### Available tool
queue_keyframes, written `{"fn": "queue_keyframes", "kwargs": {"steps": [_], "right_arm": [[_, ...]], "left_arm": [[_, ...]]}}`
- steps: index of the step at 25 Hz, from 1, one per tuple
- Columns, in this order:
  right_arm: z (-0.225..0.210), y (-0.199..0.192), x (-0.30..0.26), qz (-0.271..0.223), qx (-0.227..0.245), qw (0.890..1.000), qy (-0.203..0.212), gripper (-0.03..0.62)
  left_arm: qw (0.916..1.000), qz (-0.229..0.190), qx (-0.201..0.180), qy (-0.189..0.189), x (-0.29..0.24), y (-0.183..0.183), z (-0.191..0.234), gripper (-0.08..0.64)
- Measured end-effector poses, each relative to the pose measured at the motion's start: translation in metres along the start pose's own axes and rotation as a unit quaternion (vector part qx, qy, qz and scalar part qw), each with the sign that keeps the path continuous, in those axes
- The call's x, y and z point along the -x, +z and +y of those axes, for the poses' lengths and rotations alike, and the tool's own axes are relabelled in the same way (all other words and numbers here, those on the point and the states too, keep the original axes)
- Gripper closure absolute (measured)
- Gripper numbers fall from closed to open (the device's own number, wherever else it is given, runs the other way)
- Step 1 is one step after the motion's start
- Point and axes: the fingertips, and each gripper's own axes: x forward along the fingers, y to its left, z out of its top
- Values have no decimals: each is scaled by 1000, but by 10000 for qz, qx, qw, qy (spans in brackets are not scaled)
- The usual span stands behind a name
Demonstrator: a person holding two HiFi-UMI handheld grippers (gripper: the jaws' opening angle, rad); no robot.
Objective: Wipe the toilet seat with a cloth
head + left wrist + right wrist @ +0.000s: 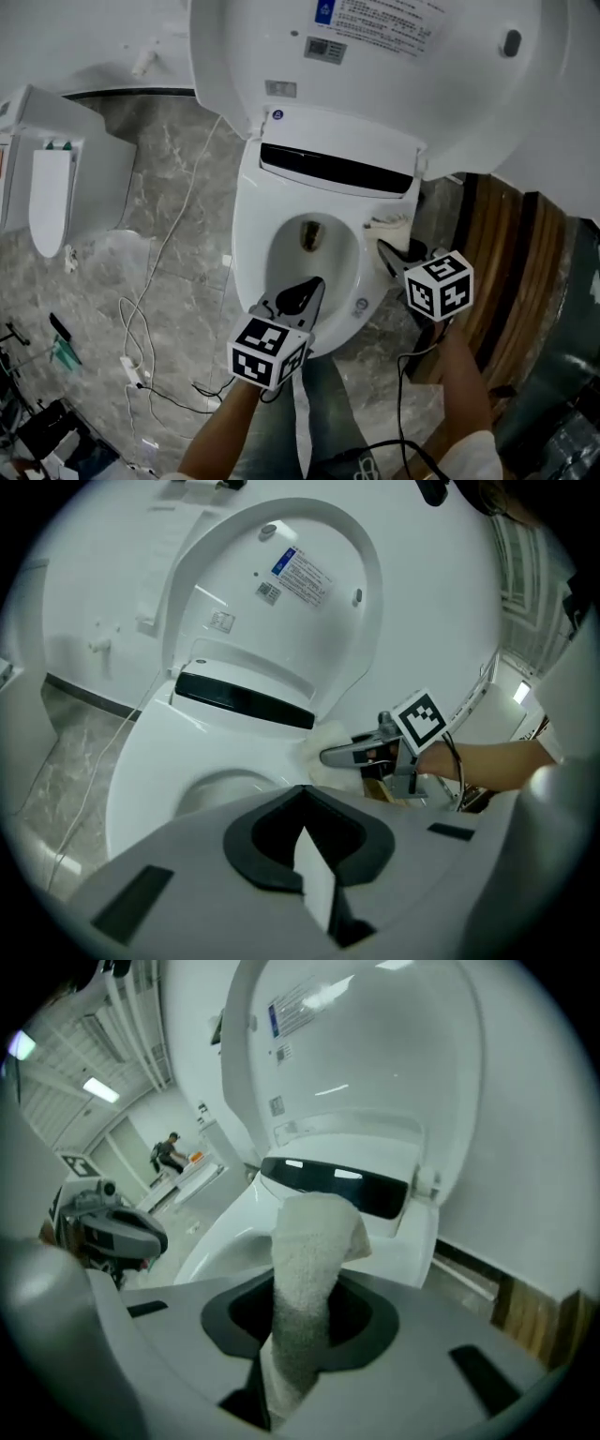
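The white toilet seat (248,234) lies down around the bowl, with the lid (394,56) raised behind it. My right gripper (392,251) is shut on a white terry cloth (314,1241), whose free end pokes out past the jaws. It hovers at the seat's back right, and the cloth (389,225) is at the seat beside the black hinge panel (337,169). My left gripper (309,286) hangs over the seat's front edge with its jaws shut. A thin white sliver (317,878) shows between them; I cannot tell what it is.
A white bin-like unit (56,187) stands on the grey marble floor at the left. Loose white cables (141,328) trail across the floor next to the toilet. A wooden panel (506,262) rises close on the right. The wall is right behind the lid.
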Motion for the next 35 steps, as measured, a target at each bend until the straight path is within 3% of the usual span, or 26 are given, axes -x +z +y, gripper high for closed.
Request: {"fn": "queue_keyframes", "kwargs": {"steps": [2,4,6,10,16,21,25,30,35], "right_arm": [[-13,-2,-16,583,777,9952,-126,499],[-29,-8,-31,1088,1511,9821,-302,499],[-37,-8,-40,1164,1833,9761,-123,498],[-38,-6,-40,945,1728,9798,357,497],[-29,-15,-40,1075,1877,9745,597,498],[2,-48,-39,1294,2130,9636,967,497],[31,-80,-34,1187,2014,9655,1148,497],[73,-120,-27,1077,1741,9692,1367,499],[121,-152,-25,835,1465,9759,1389,499]], "left_arm": [[9998,136,-41,-162,-14,2,2,546],[9992,309,-74,-221,-25,-3,7,546],[9987,457,-88,-222,-34,-11,13,546],[9975,677,-5,-222,-40,-28,19,546],[9971,713,127,-246,-38,-33,14,546],[9974,644,152,-289,-32,-42,-2,546],[9971,699,185,-238,-18,-66,-10,546],[9961,853,231,-18,9,-106,-6,546],[9923,971,478,605,51,-145,14,546]]}}
